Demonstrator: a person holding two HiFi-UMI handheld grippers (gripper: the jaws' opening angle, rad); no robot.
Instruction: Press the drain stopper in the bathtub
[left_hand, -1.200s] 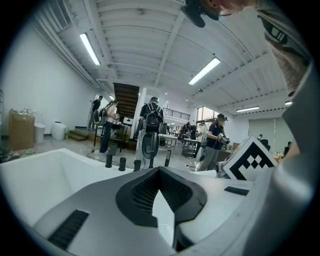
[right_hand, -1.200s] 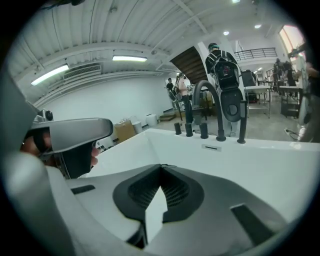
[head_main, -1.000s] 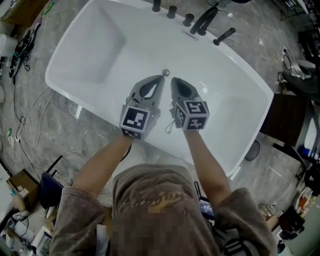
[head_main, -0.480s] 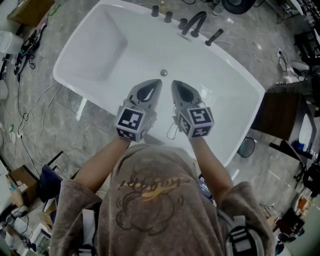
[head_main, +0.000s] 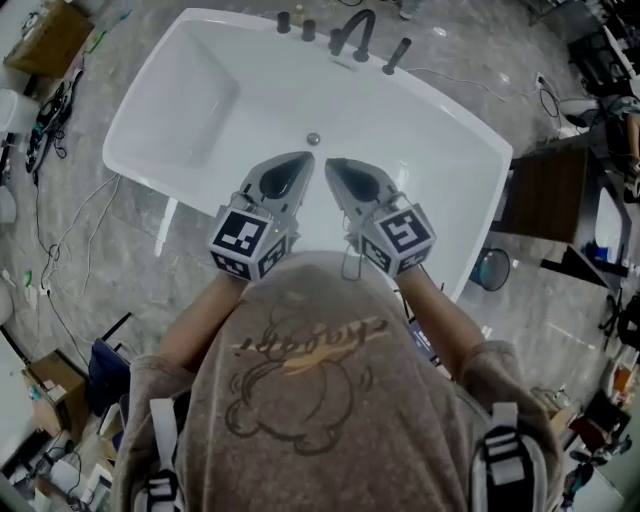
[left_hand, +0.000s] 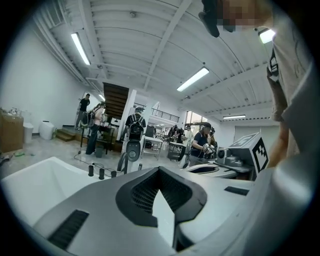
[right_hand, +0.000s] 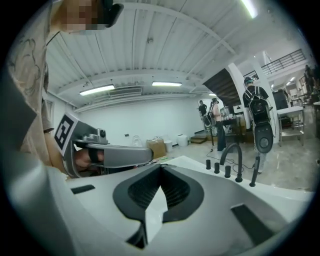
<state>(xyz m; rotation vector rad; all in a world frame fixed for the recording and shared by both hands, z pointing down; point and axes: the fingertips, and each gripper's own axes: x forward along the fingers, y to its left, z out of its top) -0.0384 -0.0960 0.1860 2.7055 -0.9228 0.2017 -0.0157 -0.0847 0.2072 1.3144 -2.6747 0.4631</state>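
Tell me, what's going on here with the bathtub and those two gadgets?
A person leans over a white bathtub, holding a two-jaw gripper in each hand. The left gripper and the right gripper are side by side above the tub, both with jaws closed and nothing between them. The small round drain stopper sits on the tub floor just past their tips, toward the faucet. Neither tip is on it, so it has not been pressed at this moment.

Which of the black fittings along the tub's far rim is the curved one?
The faucet spout: it arches over like a hook, while the knobs left of it are short stubs and the handle to its right is a straight slanted rod.
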